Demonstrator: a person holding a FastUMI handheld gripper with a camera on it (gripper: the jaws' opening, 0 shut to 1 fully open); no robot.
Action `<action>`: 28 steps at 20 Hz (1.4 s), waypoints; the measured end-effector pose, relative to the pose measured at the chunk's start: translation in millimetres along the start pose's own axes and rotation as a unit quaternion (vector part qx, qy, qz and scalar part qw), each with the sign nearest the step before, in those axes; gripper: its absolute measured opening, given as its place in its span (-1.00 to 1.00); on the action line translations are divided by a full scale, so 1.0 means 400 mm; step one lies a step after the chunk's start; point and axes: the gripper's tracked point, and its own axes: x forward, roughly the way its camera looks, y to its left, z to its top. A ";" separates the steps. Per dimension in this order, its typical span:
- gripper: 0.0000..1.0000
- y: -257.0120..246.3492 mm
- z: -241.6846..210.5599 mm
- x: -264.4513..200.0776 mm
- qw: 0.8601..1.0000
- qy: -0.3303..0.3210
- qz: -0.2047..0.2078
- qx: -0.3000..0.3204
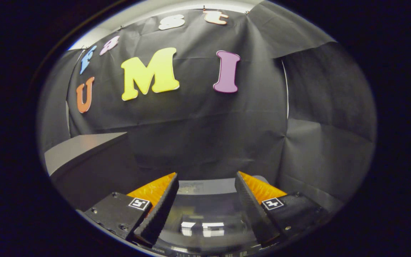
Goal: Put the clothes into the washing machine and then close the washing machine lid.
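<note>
My gripper (206,175) stands open, its two black fingers with orange backs spread wide and nothing between them. Below and between the fingers lies the washing machine's dark glossy lid (205,214), lying flat and reflecting bright lights. The machine's grey rear panel (205,186) runs just ahead of the fingertips. I am held close above the lid, looking across it toward the booth wall.
A dark box-like body with a grey top (80,150) stands off to the left of the machine. The black cloth wall (198,135) hangs close behind the machine and wraps round on the right.
</note>
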 end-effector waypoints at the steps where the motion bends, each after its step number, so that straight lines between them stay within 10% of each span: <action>1: 0.98 -0.003 -0.014 -0.003 1.000 0.005 0.000 -0.003; 15: 0.99 0.017 -0.146 -0.224 0.999 0.039 0.020 -0.020; 21: 0.99 0.074 -0.245 -0.503 0.993 0.111 0.035 0.020; 28: 0.99 0.133 -0.225 -0.914 0.999 0.027 -0.020 0.011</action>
